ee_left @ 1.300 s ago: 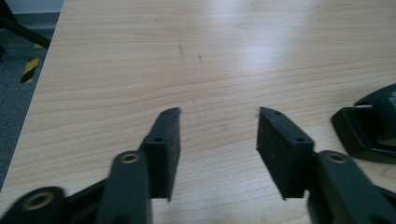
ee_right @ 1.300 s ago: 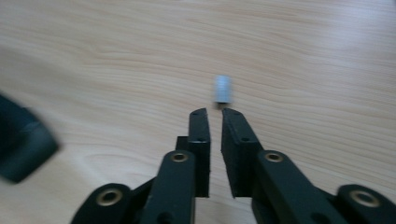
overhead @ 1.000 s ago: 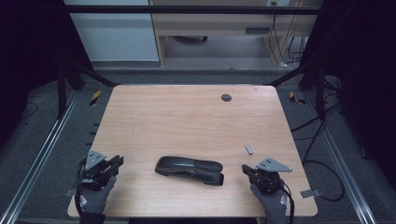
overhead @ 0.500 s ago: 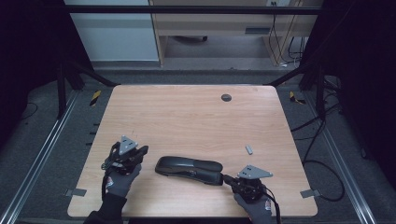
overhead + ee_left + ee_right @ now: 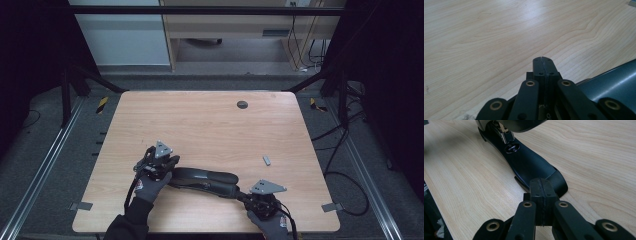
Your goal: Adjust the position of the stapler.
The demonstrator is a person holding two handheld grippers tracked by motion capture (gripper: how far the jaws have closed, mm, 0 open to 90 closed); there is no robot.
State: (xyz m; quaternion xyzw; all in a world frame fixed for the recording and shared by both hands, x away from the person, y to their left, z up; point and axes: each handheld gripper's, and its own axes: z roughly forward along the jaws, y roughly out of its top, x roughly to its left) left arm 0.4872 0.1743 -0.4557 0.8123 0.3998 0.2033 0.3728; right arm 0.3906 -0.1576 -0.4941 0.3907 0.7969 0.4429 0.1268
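A long black stapler (image 5: 205,180) lies flat near the front of the wooden table (image 5: 200,120). My left gripper (image 5: 171,161) is at its left end with its jaws pressed together and nothing between them. In the left gripper view the left gripper (image 5: 542,65) hovers over bare wood, and the stapler's dark top (image 5: 616,80) is at the lower right. My right gripper (image 5: 242,195) is at the stapler's right end. In the right gripper view the right gripper (image 5: 540,188) is shut, its tips right at the rounded end of the stapler's base (image 5: 529,166).
A small grey metal piece (image 5: 267,160) lies on the table to the right of the stapler, and it shows at the top right corner of the left gripper view (image 5: 632,2). A dark round disc (image 5: 242,104) sits near the table's far edge. Cables trail on the floor at the right.
Both hands have moved inward from the table's front corners. The left gripper now sits at the stapler's left end and the right gripper at its right end. The stapler has not moved.
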